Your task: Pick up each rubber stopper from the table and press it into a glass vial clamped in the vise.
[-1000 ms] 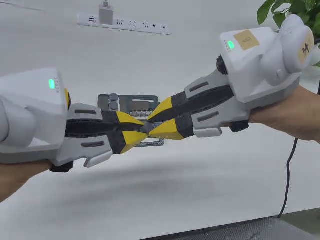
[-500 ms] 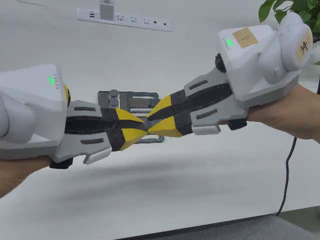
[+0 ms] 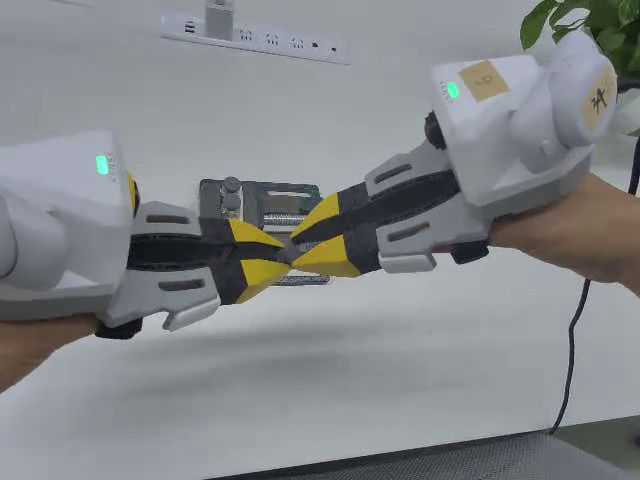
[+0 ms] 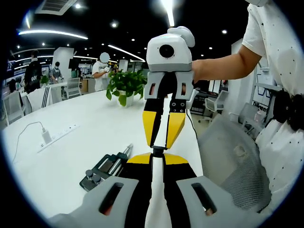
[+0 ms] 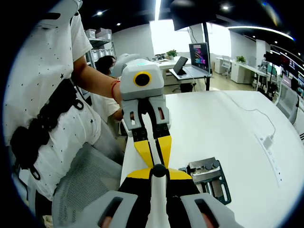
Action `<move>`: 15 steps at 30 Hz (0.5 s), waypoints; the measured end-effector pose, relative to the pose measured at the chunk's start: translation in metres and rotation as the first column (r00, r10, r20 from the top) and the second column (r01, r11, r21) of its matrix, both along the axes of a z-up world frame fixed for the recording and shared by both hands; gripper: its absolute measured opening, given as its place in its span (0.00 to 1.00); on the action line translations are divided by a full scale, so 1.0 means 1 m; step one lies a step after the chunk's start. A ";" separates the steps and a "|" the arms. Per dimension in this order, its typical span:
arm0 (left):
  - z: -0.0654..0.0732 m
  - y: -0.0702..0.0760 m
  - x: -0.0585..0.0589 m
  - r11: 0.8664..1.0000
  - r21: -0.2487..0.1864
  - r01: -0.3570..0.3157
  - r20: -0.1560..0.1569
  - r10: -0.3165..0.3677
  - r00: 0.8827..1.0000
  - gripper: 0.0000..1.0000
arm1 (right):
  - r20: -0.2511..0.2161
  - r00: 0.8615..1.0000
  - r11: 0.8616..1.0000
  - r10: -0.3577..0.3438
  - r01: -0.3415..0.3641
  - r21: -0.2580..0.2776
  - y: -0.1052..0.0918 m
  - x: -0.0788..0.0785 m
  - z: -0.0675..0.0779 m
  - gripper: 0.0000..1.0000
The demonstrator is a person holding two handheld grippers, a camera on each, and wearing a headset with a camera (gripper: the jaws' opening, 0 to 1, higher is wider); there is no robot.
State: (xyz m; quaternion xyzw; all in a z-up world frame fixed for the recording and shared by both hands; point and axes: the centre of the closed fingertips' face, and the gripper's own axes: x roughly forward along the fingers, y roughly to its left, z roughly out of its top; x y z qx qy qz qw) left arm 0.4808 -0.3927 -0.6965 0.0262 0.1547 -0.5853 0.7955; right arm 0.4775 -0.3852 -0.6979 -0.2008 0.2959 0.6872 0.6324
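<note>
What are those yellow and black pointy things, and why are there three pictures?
They are grabbing tools. A person holds one gripper in each hand: the left gripper and the right gripper. They meet tip to tip above a metal vise on the white table. The wide picture comes from a camera on the person's head. The two round pictures come from cameras riding on each gripper, so each sees the other gripper facing it. A small dark lump, maybe a rubber stopper, looks pinched in the right gripper's tips. A power strip and a plant sit farther back.
</note>
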 end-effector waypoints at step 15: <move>-0.004 0.021 0.006 0.998 0.008 -0.057 0.002 0.057 0.998 0.10 | -0.007 1.000 1.000 -0.018 0.018 0.000 0.006 0.010 0.007 0.06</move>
